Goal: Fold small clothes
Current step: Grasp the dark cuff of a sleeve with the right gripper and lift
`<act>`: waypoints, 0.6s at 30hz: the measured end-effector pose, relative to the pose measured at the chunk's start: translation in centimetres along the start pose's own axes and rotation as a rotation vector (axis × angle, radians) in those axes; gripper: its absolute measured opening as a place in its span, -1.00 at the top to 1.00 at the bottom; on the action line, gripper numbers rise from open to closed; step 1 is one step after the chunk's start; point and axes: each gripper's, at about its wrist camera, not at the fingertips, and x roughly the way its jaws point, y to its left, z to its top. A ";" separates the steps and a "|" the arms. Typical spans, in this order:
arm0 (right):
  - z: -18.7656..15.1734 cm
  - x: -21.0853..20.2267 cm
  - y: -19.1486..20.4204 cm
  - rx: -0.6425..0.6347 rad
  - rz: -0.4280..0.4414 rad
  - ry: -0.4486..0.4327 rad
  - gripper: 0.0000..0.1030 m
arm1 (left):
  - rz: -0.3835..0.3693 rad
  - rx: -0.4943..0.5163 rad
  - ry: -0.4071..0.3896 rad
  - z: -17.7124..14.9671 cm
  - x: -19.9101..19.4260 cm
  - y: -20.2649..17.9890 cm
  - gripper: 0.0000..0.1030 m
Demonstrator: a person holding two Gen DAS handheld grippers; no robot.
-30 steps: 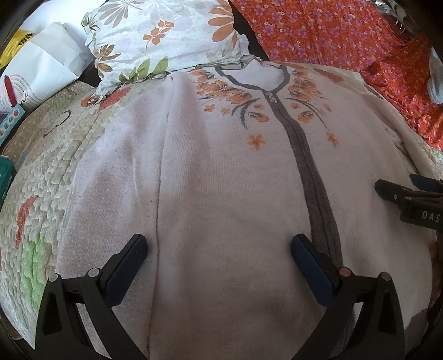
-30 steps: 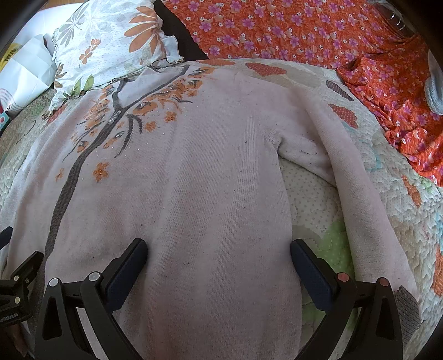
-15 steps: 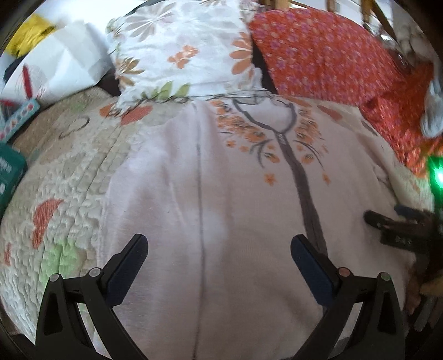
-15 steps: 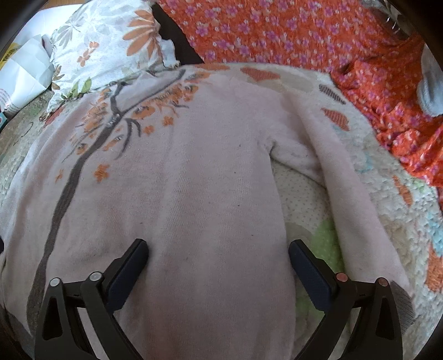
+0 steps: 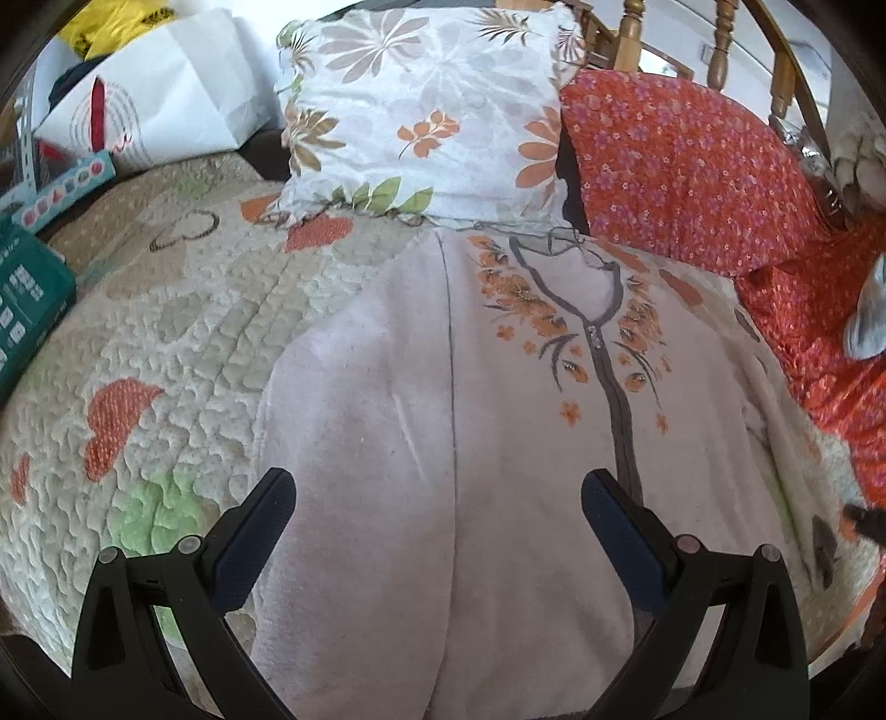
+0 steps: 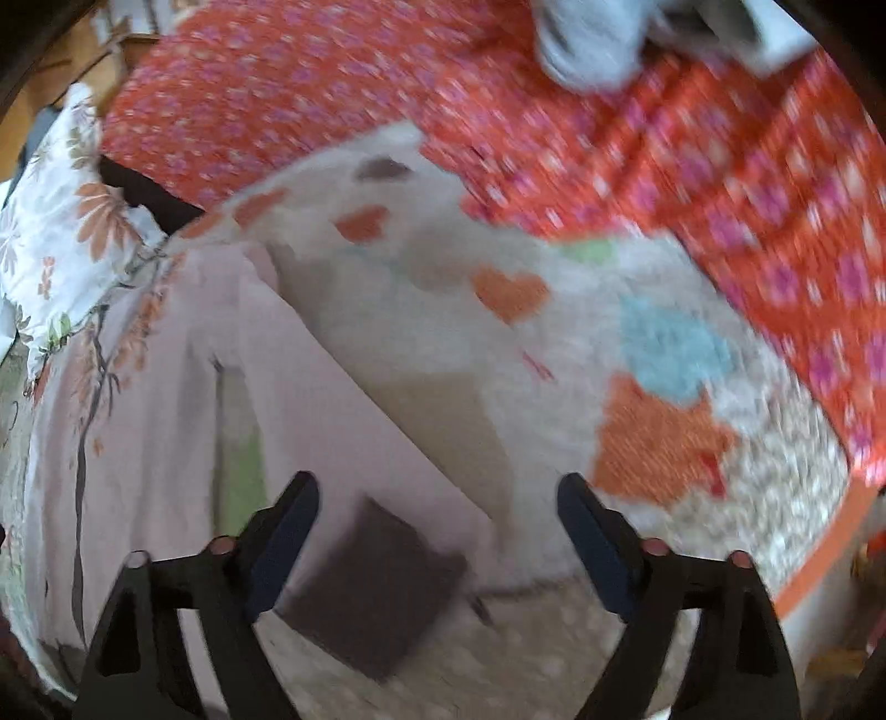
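Note:
A pale pink cardigan with orange flowers and a grey front band lies flat on the quilted bedspread, its left sleeve folded in over the body. My left gripper is open and empty above the cardigan's lower half. In the blurred right wrist view the cardigan is at the left, and its right sleeve runs diagonally down to a grey cuff. My right gripper is open and empty, just above that cuff.
A floral pillow and an orange flowered cloth lie beyond the collar. A white bag and a green box sit at the left. The orange cloth spreads along the right, with a grey-white item on it.
Both grippers have pulled back from the cardigan's body. The left one rose, showing more of the bed. The right one swung right, to the sleeve cuff, and is still moving.

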 end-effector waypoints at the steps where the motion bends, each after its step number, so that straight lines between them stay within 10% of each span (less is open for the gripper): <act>1: -0.4 -0.1 -0.4 0.002 0.007 0.009 -0.62 | 0.000 -0.003 0.005 -0.1 0.0 0.1 -0.99; 11: -5.1 0.8 5.9 -0.264 0.032 0.026 -0.29 | 0.010 0.000 0.032 -0.8 0.3 0.3 -0.99; 16: -5.4 1.8 4.8 -0.227 -0.004 0.019 0.79 | -0.021 -0.051 0.060 -0.5 0.7 1.0 -0.99; 18: -4.9 0.8 3.7 -0.154 0.057 -0.006 0.83 | -0.036 -0.078 0.072 -0.5 0.9 1.3 -0.99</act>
